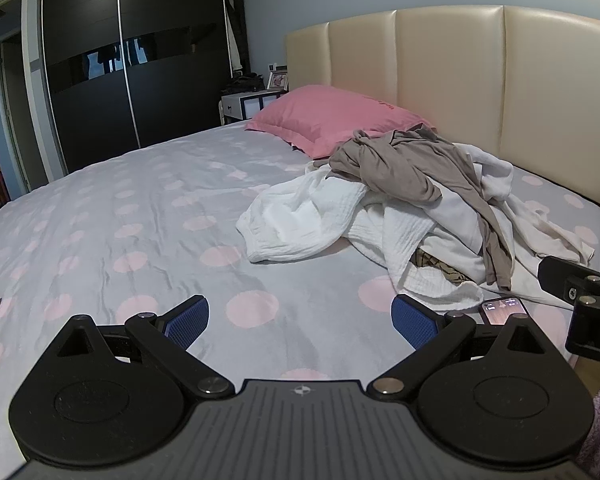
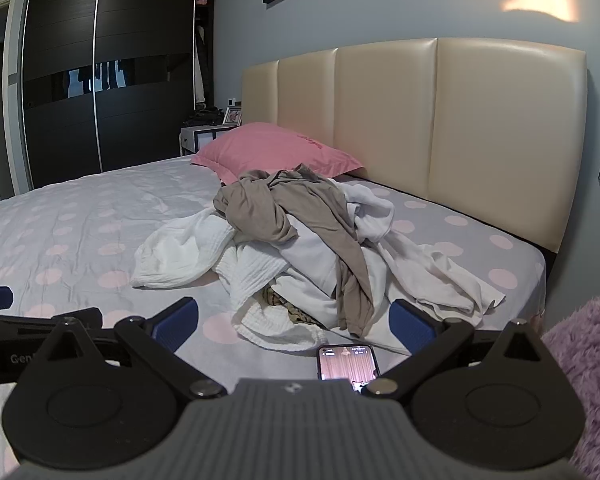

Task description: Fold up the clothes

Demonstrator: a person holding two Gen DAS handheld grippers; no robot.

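Note:
A heap of unfolded clothes lies on the bed near the headboard. A taupe garment (image 1: pixel 412 168) (image 2: pixel 284 208) is draped on top, over white textured garments (image 1: pixel 300 220) (image 2: pixel 188 252) and a patterned piece (image 2: pixel 296 312) half buried below. My left gripper (image 1: pixel 300 322) hangs open over bare sheet, left of and short of the heap. My right gripper (image 2: pixel 294 320) is open too, with the heap's near edge straight ahead between its blue pads. Neither holds anything. The right gripper's body (image 1: pixel 584 300) shows at the right edge of the left wrist view.
The bed (image 1: pixel 140 220) has a grey sheet with pink dots. A pink pillow (image 1: pixel 332 116) (image 2: pixel 276 148) rests against the cream headboard (image 1: pixel 460 80). A lit phone (image 2: pixel 348 364) (image 1: pixel 506 310) lies on the sheet before the heap. A purple fluffy fabric (image 2: pixel 588 360) sits at right. Dark wardrobe doors (image 1: pixel 120 72) stand beyond.

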